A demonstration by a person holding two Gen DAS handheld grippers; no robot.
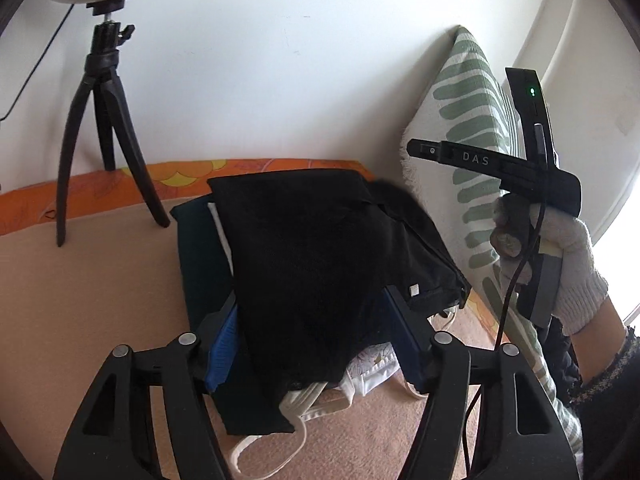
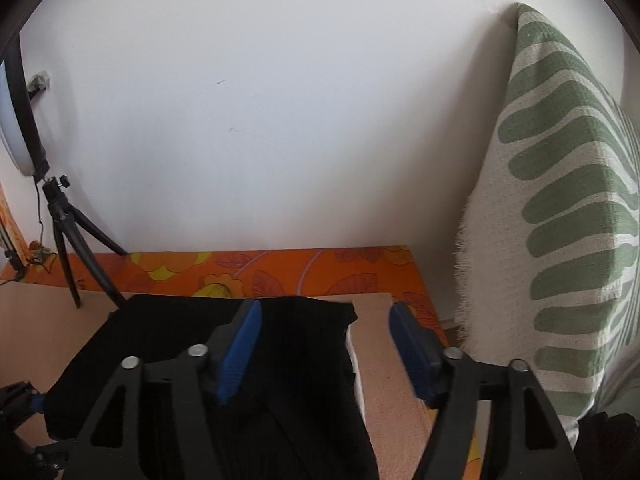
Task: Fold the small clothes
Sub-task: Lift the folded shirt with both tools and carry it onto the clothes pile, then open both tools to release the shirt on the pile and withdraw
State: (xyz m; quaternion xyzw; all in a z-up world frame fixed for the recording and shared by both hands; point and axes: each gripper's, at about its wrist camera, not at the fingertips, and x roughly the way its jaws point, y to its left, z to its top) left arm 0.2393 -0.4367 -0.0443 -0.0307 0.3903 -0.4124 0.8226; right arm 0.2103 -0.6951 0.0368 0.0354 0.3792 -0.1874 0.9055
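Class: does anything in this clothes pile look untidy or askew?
Yes. The black garment lies skewed on the stack, and white garments with loose straps spill from under its near edge onto the tan surface.

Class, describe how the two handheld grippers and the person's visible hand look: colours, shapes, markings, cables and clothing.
Each gripper, left and right, has black skeletal linkage arms with silver pivot pins and blue ribbed pads. The right one carries black bars lettered "DAS", a green light and a black cable. The hand wears a white knit glove and dark sleeve.
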